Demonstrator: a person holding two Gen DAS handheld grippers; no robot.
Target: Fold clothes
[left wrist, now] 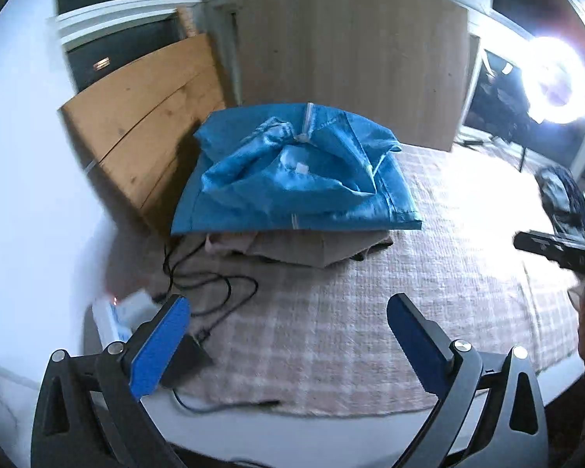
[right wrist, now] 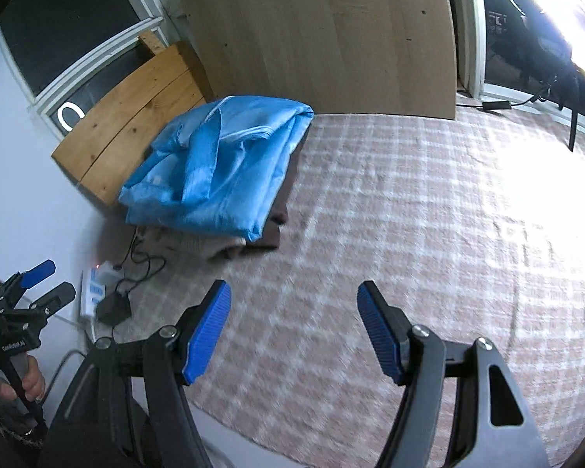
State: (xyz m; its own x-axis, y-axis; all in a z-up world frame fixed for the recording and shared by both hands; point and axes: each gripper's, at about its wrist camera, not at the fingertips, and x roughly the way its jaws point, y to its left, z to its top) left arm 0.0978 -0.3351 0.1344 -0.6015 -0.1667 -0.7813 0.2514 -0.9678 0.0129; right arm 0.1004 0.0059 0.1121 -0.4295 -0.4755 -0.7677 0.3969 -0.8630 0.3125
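A shiny blue garment (left wrist: 292, 179) (right wrist: 214, 167) lies folded on top of a low stack of beige and brown folded clothes (left wrist: 292, 247) (right wrist: 261, 234), at the far left of a pink checked blanket (left wrist: 351, 312) (right wrist: 409, 214). My left gripper (left wrist: 288, 304) hovers over the blanket short of the stack, open, with nothing between its blue pads. My right gripper (right wrist: 294, 286) is also open and empty, further right over bare blanket. In the right wrist view, the left gripper (right wrist: 56, 279) shows at the left edge, held by a hand (right wrist: 31, 384).
A white power strip (left wrist: 117, 312) (right wrist: 91, 292), a black adapter (right wrist: 113, 308) and loose cables (left wrist: 214, 284) lie by the wall left of the stack. Wooden boards (left wrist: 144, 117) and a tall panel (left wrist: 351, 58) stand behind. A bright lamp (left wrist: 557, 78) and a dark clothes heap (left wrist: 565, 199) are at the right.
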